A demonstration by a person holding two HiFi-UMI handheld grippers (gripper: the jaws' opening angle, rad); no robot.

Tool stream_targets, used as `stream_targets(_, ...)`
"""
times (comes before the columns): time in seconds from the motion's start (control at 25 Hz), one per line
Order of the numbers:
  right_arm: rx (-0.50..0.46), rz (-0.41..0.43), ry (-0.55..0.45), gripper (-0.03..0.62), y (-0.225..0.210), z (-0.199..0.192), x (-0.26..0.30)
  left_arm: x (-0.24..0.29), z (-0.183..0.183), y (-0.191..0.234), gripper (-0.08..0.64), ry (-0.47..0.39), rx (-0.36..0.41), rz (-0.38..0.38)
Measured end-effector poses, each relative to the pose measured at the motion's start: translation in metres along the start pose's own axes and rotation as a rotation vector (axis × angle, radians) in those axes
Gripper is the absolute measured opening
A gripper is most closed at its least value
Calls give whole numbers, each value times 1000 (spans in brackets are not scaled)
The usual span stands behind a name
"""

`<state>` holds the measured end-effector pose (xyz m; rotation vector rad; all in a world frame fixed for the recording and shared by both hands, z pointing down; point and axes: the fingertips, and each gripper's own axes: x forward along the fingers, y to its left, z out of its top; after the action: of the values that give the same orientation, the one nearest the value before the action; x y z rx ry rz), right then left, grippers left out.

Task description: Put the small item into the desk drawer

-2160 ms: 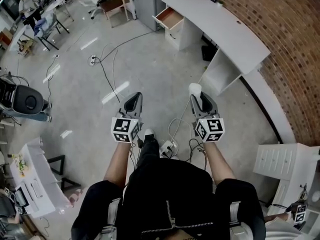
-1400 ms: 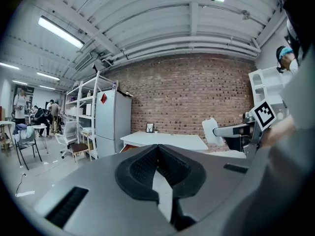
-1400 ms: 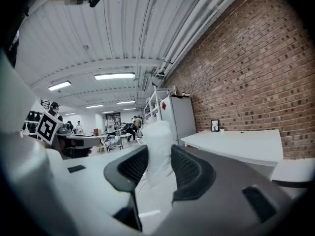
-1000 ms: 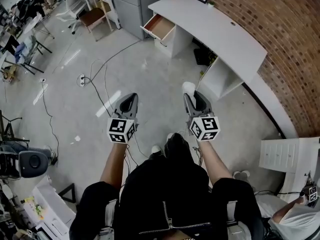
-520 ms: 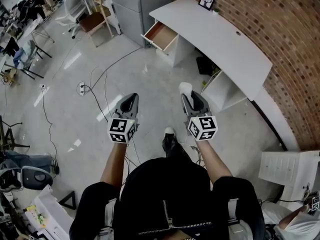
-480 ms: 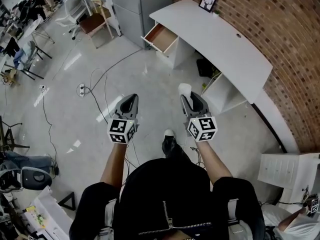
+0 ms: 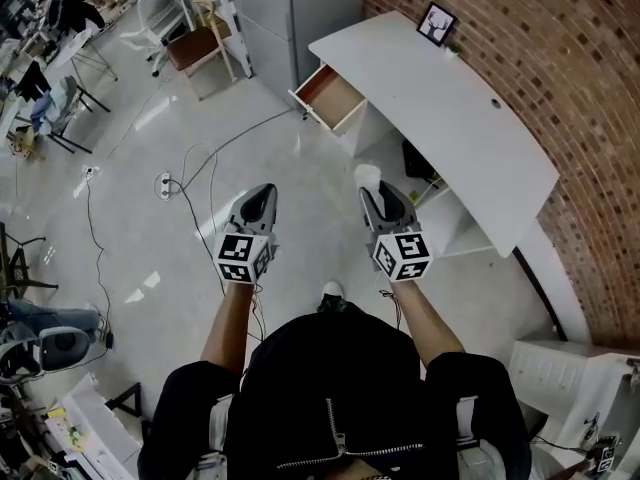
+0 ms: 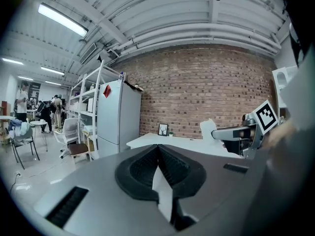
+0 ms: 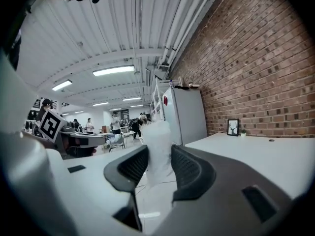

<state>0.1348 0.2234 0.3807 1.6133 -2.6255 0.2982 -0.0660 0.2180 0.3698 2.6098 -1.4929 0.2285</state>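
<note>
A small crumpled white item point(image 7: 368, 175) sticks up between the jaws of my right gripper point(image 7: 372, 186), which is shut on it; in the right gripper view the item point(image 9: 158, 154) fills the gap between the black pads. My left gripper point(image 7: 262, 194) is held level beside it, its jaws shut with nothing in them point(image 8: 158, 147). Ahead stands the white desk point(image 7: 470, 108), and its drawer point(image 7: 330, 98) is pulled open, showing a brown inside. Both grippers hang over bare floor, well short of the drawer.
A brick wall point(image 7: 570, 58) runs behind the desk, which bears a small picture frame point(image 7: 437, 23). A grey cabinet point(image 7: 300, 8) and a chair point(image 7: 200, 43) stand left of the drawer. Cables point(image 7: 200, 173) trail over the floor. An open white shelf point(image 7: 445, 223) sits under the desk.
The person has walked towards the desk: desk and open drawer sit nearer and lower in the head view. Both grippers keep their pose, the right still shut on the white item.
</note>
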Motion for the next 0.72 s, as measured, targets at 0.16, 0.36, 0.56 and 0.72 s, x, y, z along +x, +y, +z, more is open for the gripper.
stream_targets(0.16,-7,35,12,153,-24,6,30,32,7,6,20,-3,-9,25)
stream_targets(0.36,-4,54,16,153,-42,10,59,57,5,17,20,9,-18,44)
stream_targets(0.56,-1,62,36,153,-54,5,85,80,6,34,20,14,-29,56)
stream_targets(0.72,-1,55,47,153,-62,1,111,104,3,53,20,17,-36,48)
